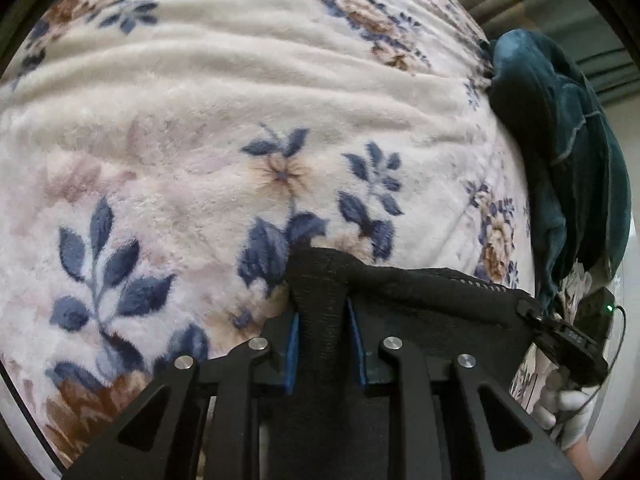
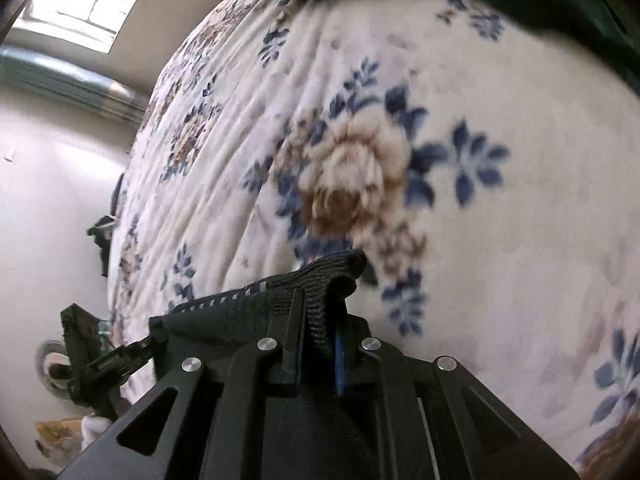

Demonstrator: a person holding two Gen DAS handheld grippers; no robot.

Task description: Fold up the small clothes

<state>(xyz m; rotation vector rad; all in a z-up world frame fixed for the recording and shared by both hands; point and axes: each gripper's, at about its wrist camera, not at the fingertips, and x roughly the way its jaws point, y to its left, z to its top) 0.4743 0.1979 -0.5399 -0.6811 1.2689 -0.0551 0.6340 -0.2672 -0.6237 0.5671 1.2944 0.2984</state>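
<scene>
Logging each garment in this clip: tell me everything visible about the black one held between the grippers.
The black garment is a dark ribbed knit with a pale dashed stitch line along one edge. It hangs stretched between the left gripper and the right gripper, each shut on a bunched end, above the floral blanket. What kind of garment it is cannot be told.

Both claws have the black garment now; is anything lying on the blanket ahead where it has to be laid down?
Nothing visible: the floral blanket ahead of the black garment is bare; the teal garment lies off to the side.
</scene>
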